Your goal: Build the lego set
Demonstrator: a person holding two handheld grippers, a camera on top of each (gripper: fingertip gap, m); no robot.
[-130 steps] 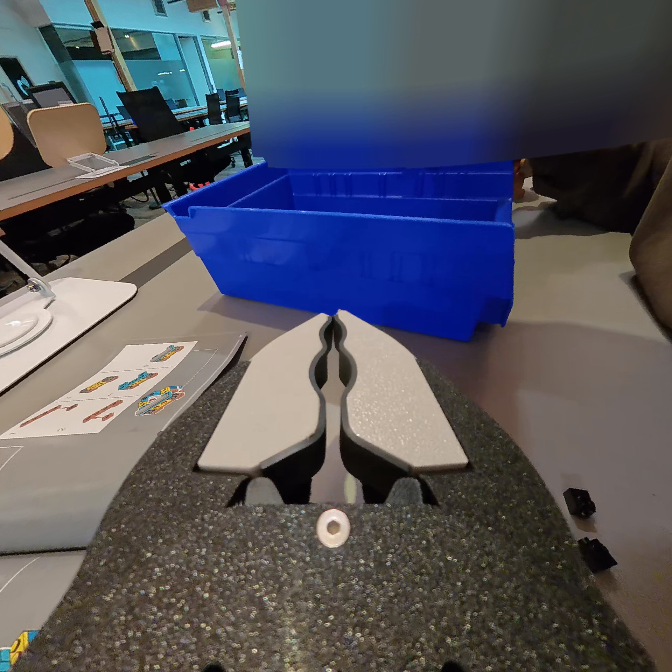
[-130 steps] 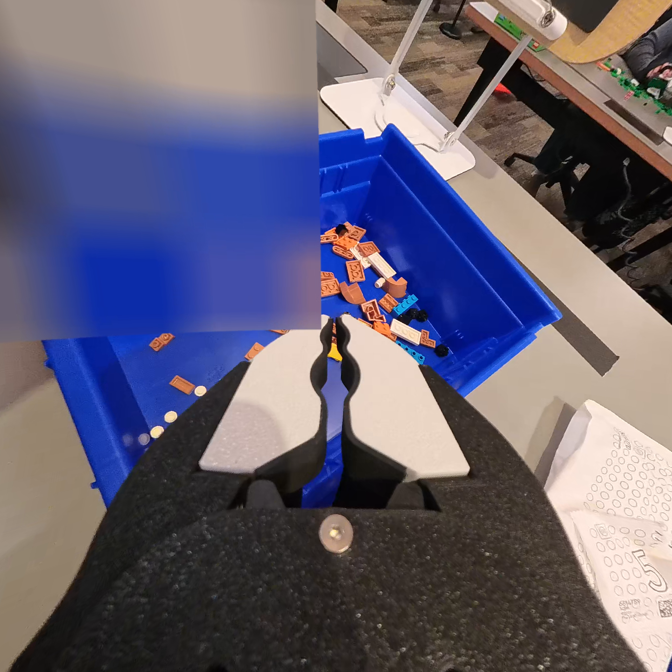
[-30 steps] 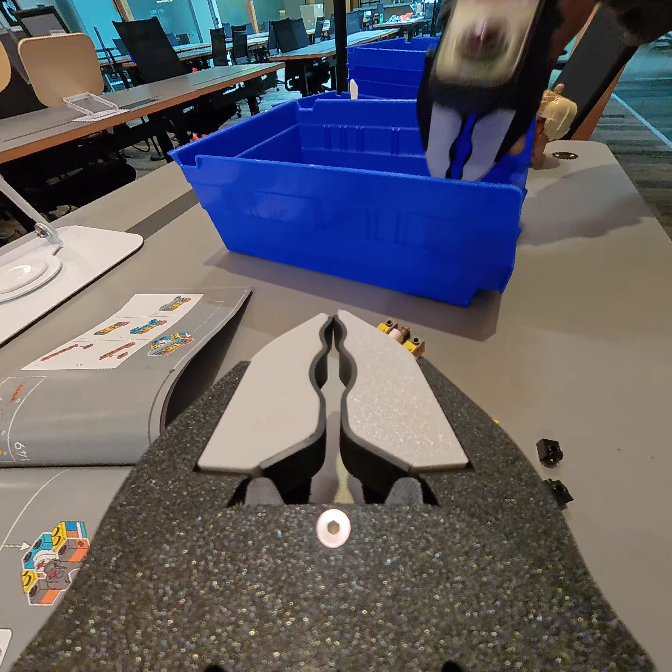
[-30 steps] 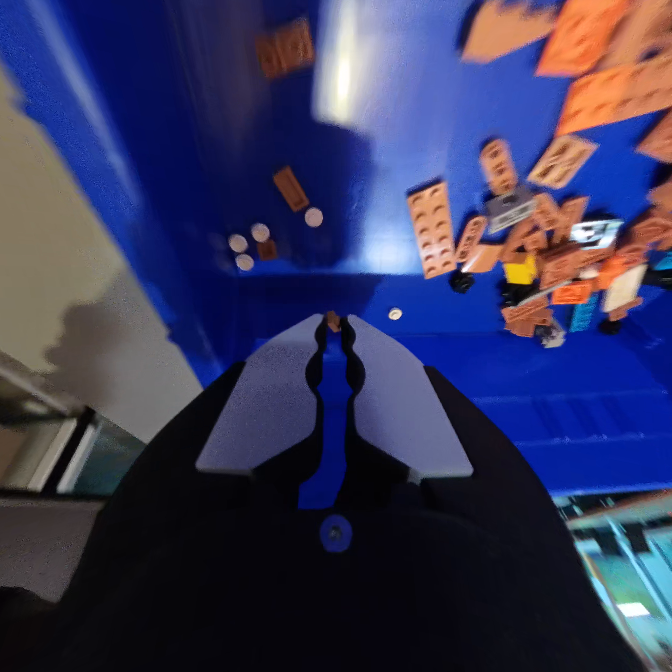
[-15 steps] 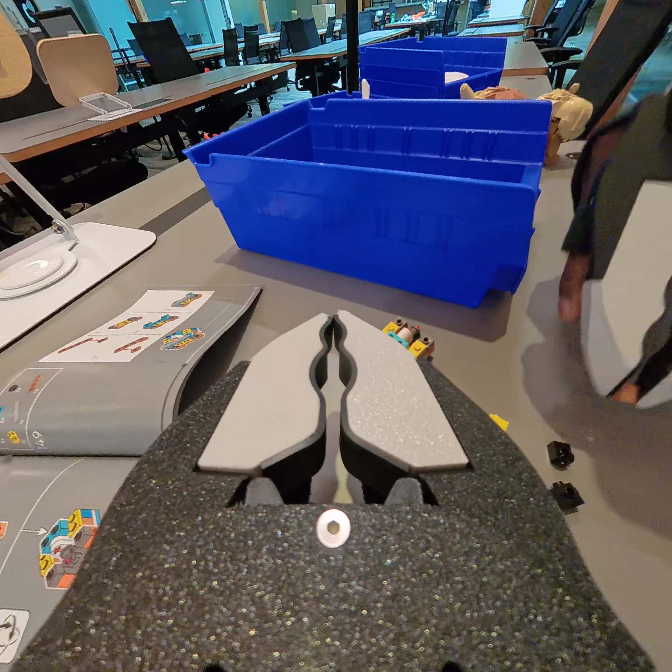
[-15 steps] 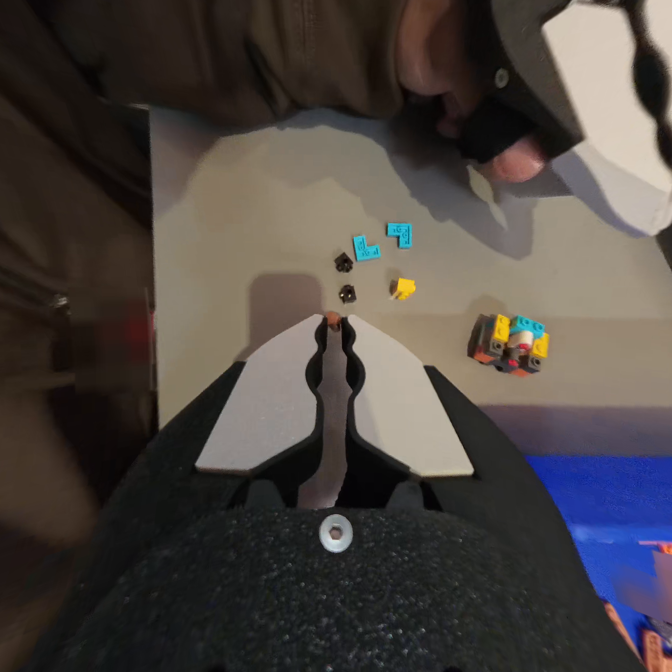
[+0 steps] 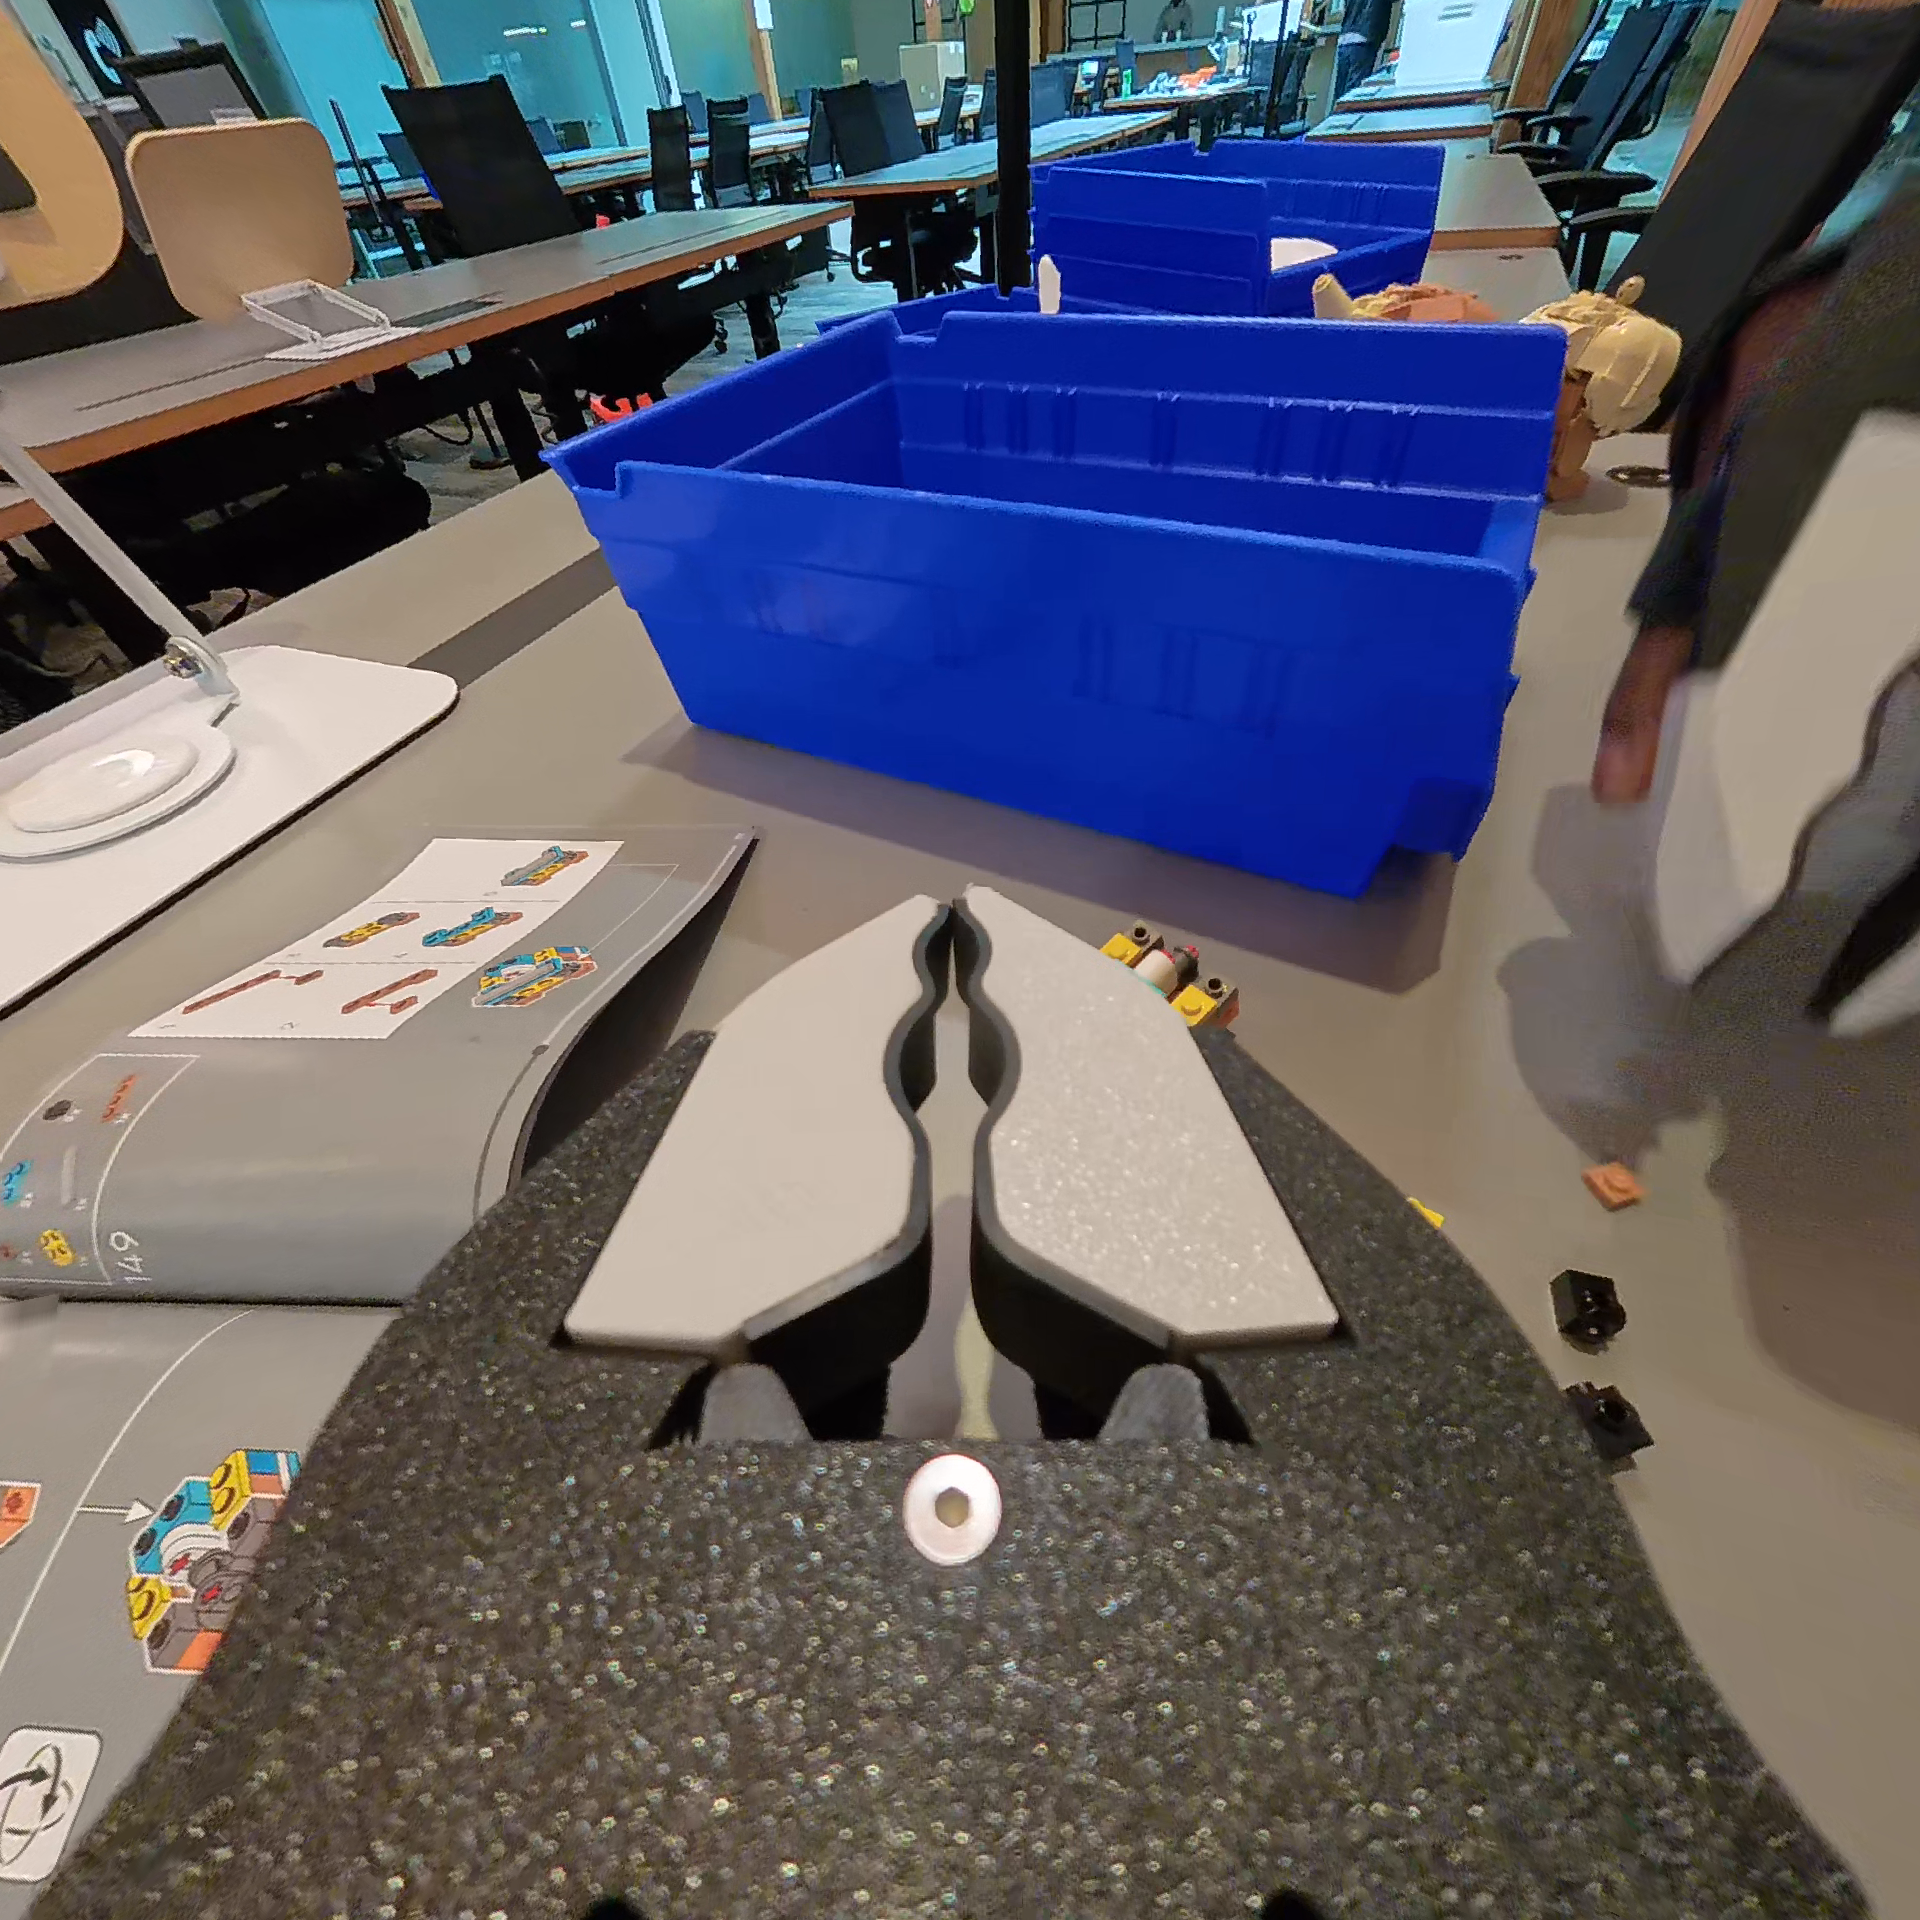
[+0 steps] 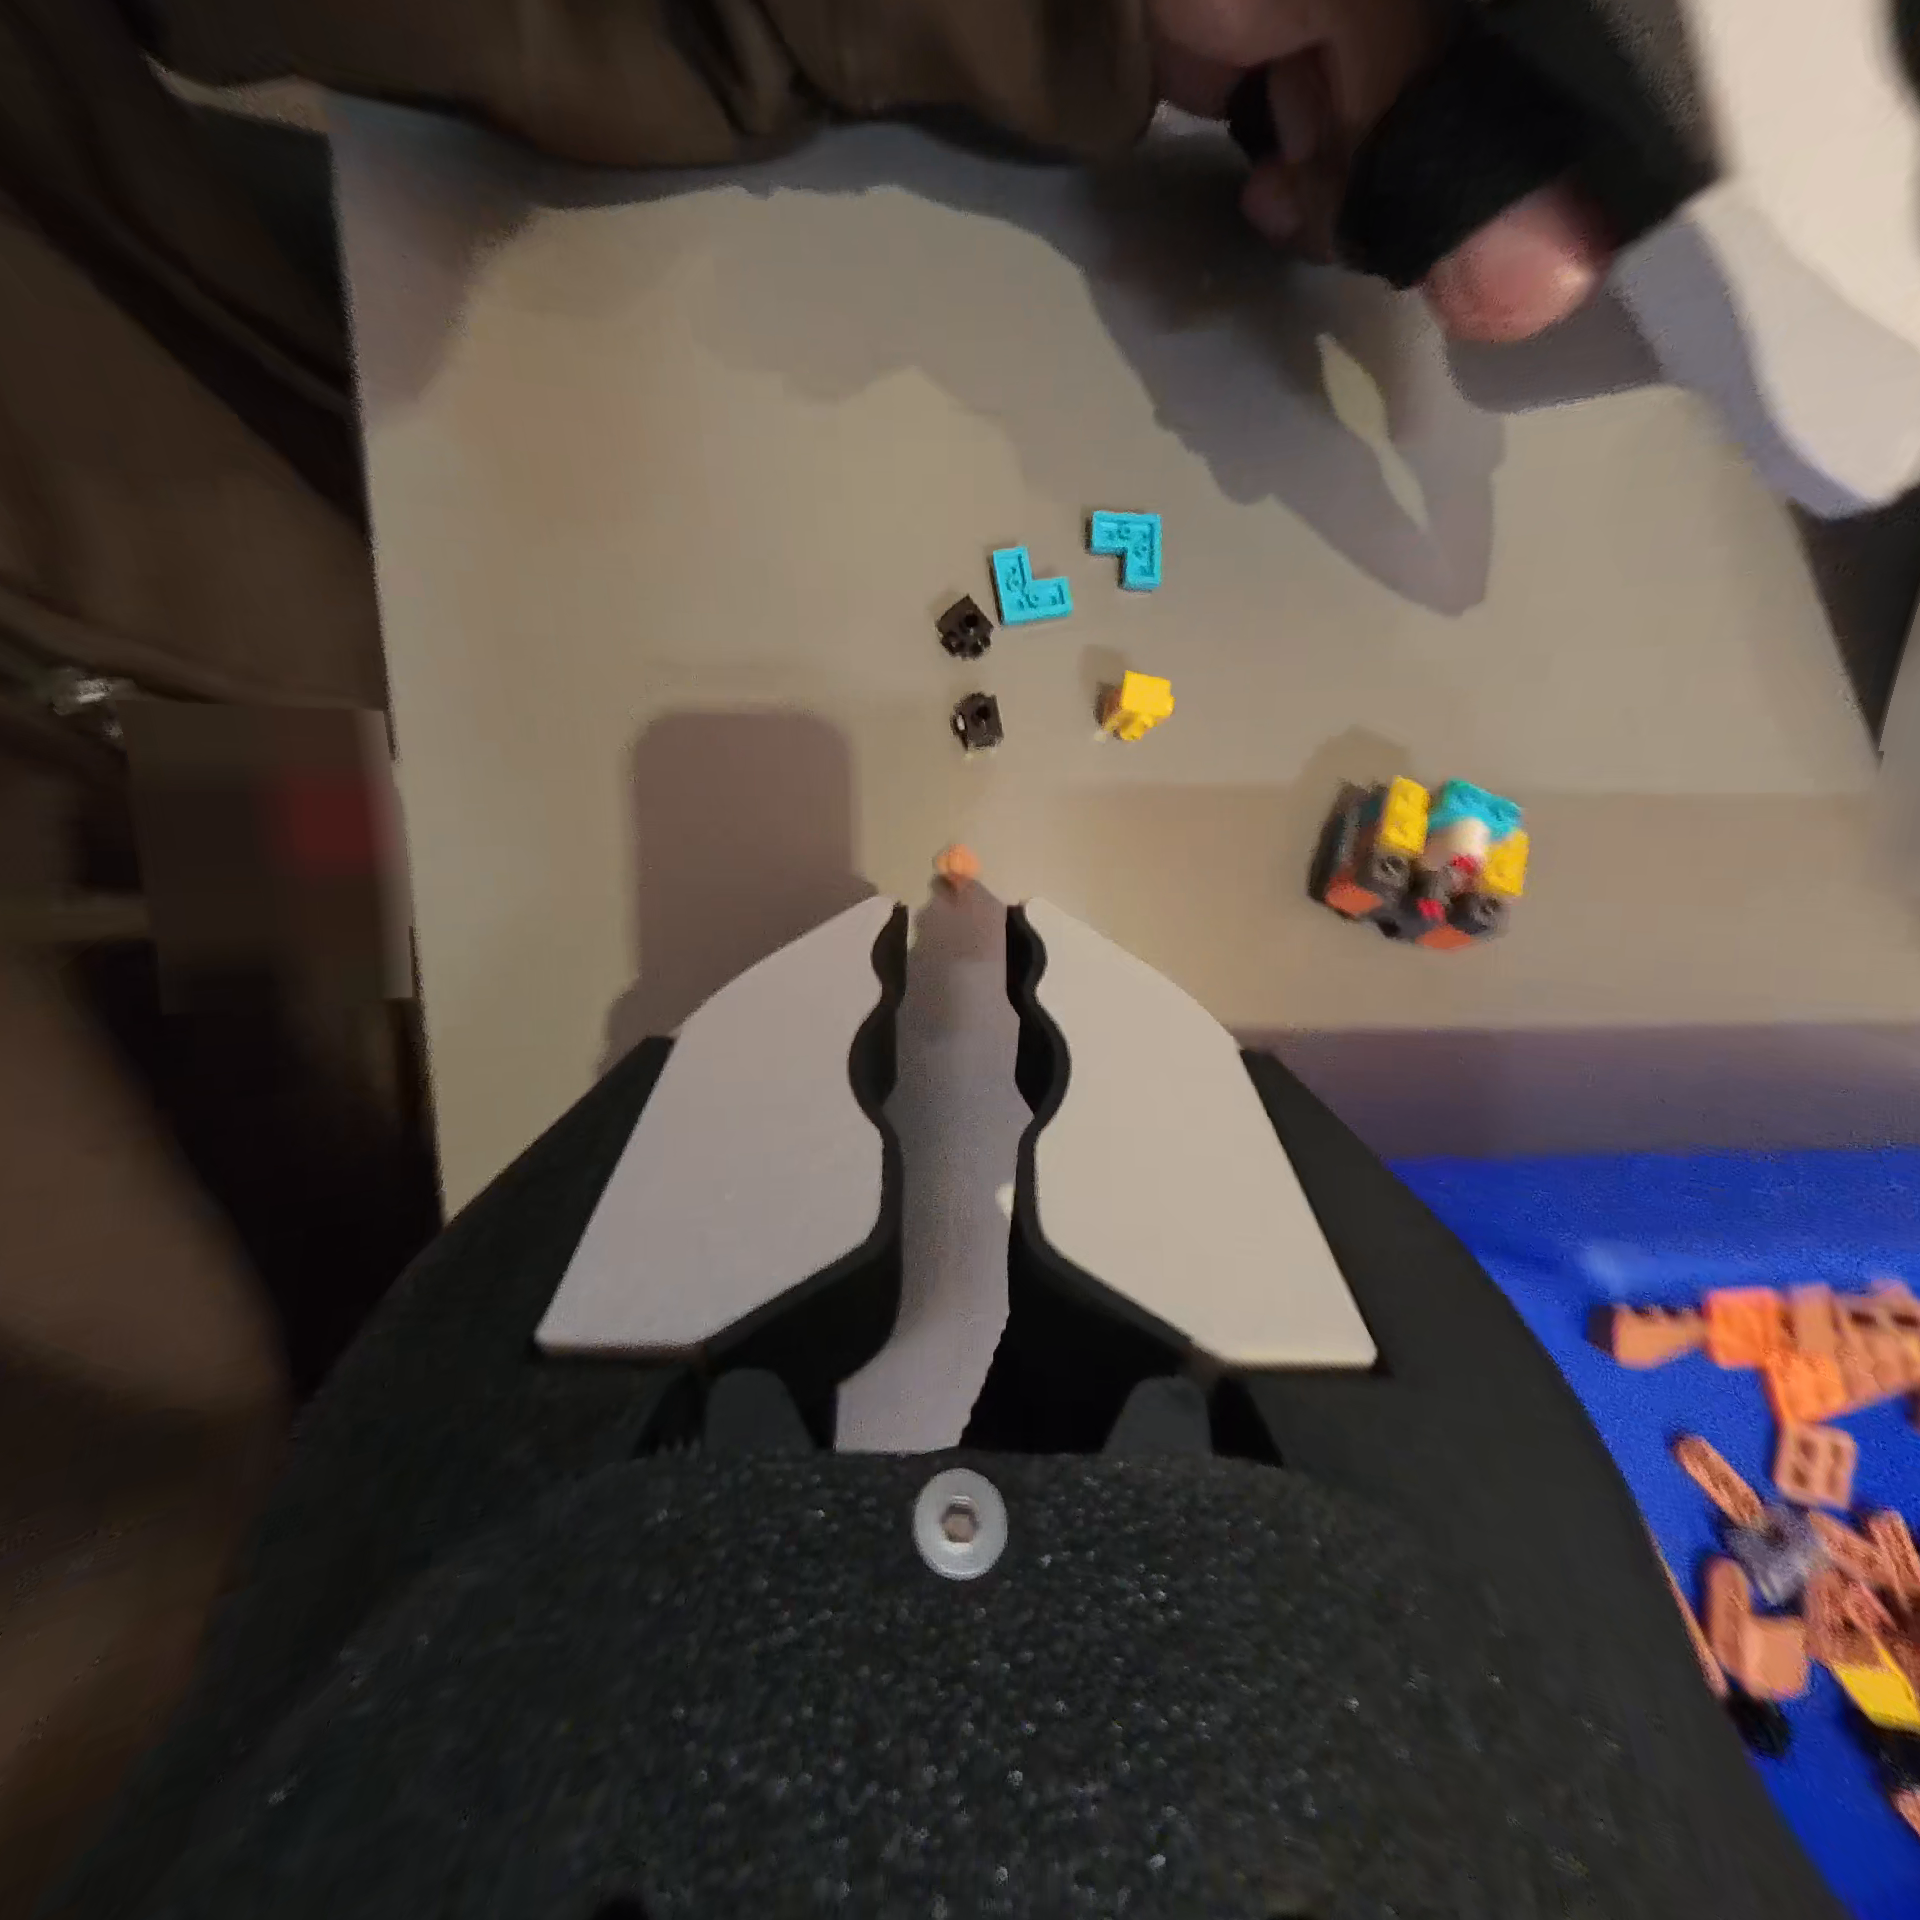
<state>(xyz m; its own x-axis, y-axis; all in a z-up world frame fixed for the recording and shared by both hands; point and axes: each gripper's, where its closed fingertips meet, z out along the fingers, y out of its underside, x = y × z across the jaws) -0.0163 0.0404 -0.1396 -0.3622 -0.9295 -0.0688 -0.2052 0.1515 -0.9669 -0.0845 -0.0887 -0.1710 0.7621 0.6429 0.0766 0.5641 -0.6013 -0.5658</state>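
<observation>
On the far left of the grey table (image 7: pixel 1558 1610) stands a white lamp base (image 7: pixel 260 748). Beside it the instruction booklet (image 7: pixel 343 1039) lies open, its curled page turned toward the builder, presumably so the pictured steps can be checked while working. The left gripper (image 7: pixel 953 914) hovers low over the table just right of the booklet, its jaws pressed together on nothing. It reads as parked, waiting for a part to be fetched.

Just past its tips sits the part-built lego block (image 7: pixel 1169 971), yellow, teal and black. It stands in front of the blue bin (image 7: pixel 1039 665), within easy reach of both tools.

Further right, loose pieces form a small staging cluster: two black studs (image 7: pixel 1584 1311), a yellow piece (image 8: pixel 1135 707) and two teal corner plates (image 8: pixel 1029 587). They look sorted out of the bin for the coming steps. A small orange plate (image 7: pixel 1611 1184) lies on the table here too, just off the tips of the right gripper (image 8: pixel 956 909).

That gripper's jaws are spread with nothing between them, so the plate seems to have been set down among the staged parts. At the right edge of its view, the bin's remaining orange bricks (image 8: pixel 1766 1455) lie heaped and blurred.
</observation>
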